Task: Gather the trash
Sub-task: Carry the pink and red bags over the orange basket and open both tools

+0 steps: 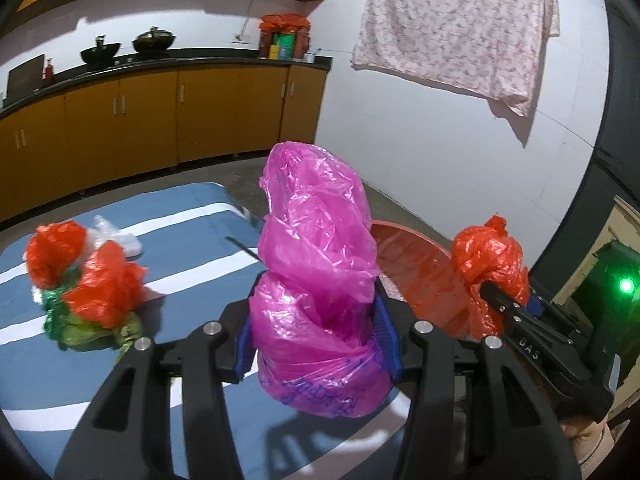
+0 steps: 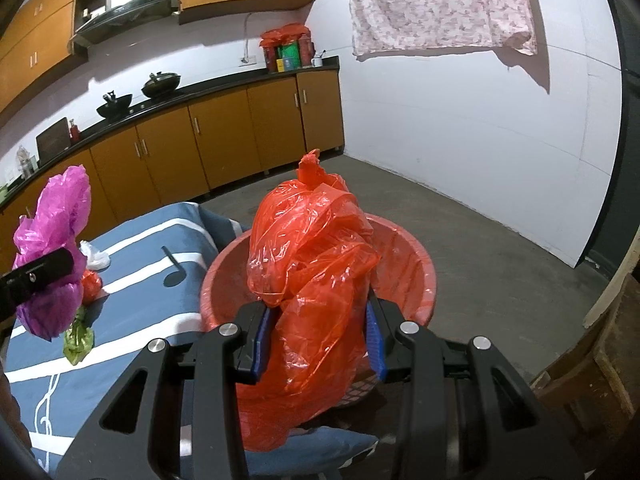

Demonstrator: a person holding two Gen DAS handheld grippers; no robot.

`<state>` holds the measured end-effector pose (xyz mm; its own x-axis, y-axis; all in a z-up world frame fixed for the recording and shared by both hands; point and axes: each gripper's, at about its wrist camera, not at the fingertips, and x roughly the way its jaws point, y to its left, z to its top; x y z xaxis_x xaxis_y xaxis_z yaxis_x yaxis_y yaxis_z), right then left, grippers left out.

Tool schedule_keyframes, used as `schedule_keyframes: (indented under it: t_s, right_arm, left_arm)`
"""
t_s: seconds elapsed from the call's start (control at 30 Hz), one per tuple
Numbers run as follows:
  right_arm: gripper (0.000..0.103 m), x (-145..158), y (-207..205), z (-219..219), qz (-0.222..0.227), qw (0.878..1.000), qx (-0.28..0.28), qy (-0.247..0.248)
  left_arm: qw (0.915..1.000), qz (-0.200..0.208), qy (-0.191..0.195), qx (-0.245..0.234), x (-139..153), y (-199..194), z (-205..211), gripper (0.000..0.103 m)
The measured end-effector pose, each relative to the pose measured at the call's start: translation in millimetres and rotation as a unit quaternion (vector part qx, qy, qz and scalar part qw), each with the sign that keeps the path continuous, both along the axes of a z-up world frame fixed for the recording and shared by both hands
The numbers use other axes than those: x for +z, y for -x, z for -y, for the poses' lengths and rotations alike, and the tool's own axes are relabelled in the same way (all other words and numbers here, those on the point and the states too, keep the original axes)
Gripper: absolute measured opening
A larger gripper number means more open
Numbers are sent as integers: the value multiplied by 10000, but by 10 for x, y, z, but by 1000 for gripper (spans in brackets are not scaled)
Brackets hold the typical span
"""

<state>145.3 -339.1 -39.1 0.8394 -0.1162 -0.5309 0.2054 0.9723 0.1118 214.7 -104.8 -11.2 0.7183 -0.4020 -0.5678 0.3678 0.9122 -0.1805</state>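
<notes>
Plastic fills my left tool [image 1: 316, 344] in the left wrist view: its blue pads are clenched on the lower part of a pink bag [image 1: 316, 272], which stands up from the jaws with its long axis rising away from me. Below it lies the blue striped surface [image 1: 192, 264], and out to the left on it sits a heap of loose red, green and white bags [image 1: 88, 280] not yet gathered. To the right, just behind the pink bag, shows the rim of the red basin [image 1: 416, 248], and farther right my other tool grips its own red bag [image 1: 492, 260]. In the right wrist view, my right tool [image 2: 318, 344] is clamped on that red bag [image 2: 316, 264], which stands upright between the pads and hangs directly in front of and over the red basin [image 2: 420, 280]; the basin sits beside the edge of the surface [image 2: 140, 312]. At the left edge the pink bag [image 2: 56, 248] appears in my left tool, over the surface and off to the basin's left. I judge the right hand the nearer one: its load is already at the basin, while the left load must travel rightward across the surface edge to reach it.
</notes>
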Motion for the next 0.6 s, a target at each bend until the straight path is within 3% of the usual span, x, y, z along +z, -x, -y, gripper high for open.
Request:
schedule_keyframes:
  t_s: [0.6]
  right_arm:
    - [39,-16,-245,251,113,9996,-219,-110]
  left_arm:
    - [9980,-207,14,-599,-283,-385,629,49]
